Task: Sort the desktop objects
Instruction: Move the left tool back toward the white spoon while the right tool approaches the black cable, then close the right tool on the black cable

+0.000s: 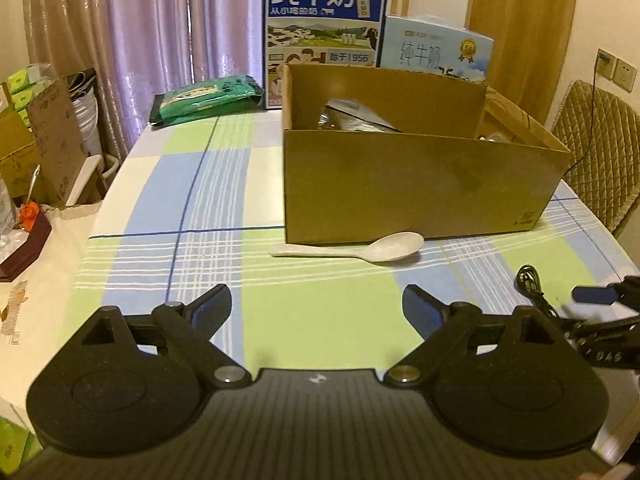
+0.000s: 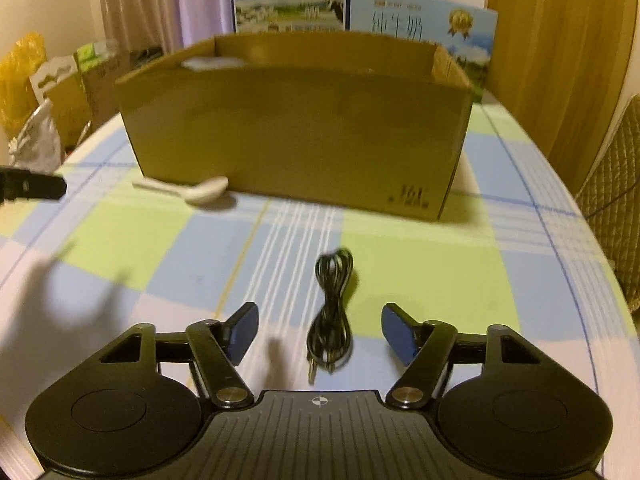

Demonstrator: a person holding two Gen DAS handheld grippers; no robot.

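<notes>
A white ceramic spoon (image 1: 356, 249) lies on the checked tablecloth against the front wall of an open cardboard box (image 1: 412, 184). My left gripper (image 1: 318, 304) is open, low over the cloth, a short way in front of the spoon and empty. A coiled black cable (image 2: 331, 312) lies on the cloth between the open fingers of my right gripper (image 2: 319, 330), which touch nothing. The same cable (image 1: 534, 286) shows at the right of the left wrist view, beside the right gripper's finger (image 1: 594, 294). The box (image 2: 296, 136) and spoon (image 2: 192, 191) stand beyond the cable.
The box holds a silvery bag (image 1: 352, 118) and other items. Behind it stand two milk cartons (image 1: 324, 20) and a green packet (image 1: 208, 98). A padded chair (image 1: 596, 152) is at the right. Cartons and clutter (image 1: 36, 148) crowd the left past the table edge.
</notes>
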